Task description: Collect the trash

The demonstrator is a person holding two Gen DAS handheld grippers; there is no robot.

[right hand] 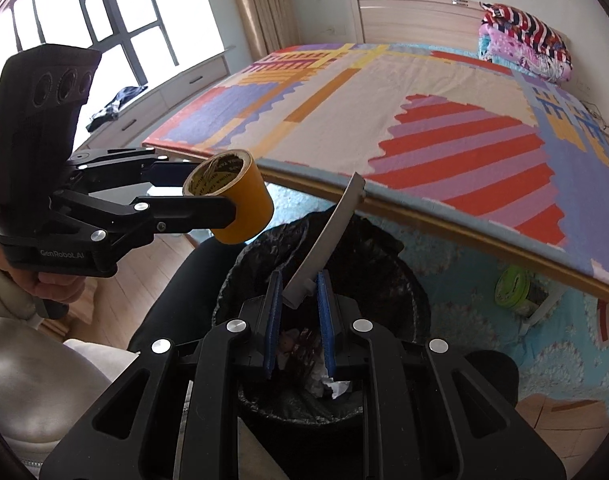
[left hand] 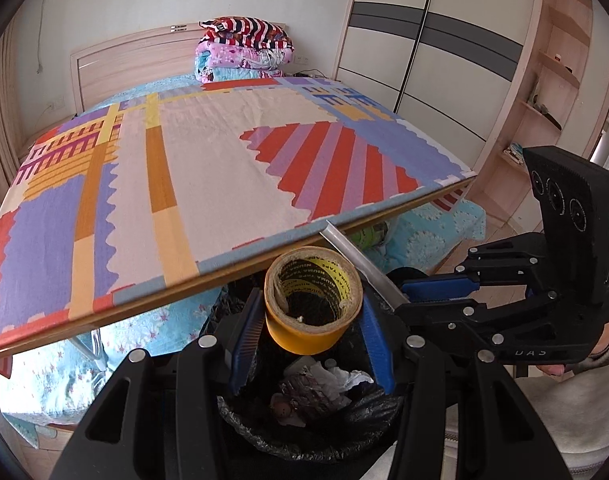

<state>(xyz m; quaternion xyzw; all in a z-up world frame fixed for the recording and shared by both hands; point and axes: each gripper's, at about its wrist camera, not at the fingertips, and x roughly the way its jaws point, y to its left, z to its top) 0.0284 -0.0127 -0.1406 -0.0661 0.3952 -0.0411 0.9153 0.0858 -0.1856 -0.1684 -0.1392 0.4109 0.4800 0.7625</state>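
My left gripper is shut on a yellow tape roll and holds it above the black-lined trash bin. The roll also shows in the right wrist view, in the left gripper. My right gripper is shut on a flat grey strip that sticks up over the bin. The strip also shows in the left wrist view. Crumpled paper and wrappers lie inside the bin.
A table with a colourful patterned cloth stands just beyond the bin, its wooden edge close above it. A bed with blue bedding and stacked quilts lies behind. A green tape roll sits under the table. A wardrobe stands on the right.
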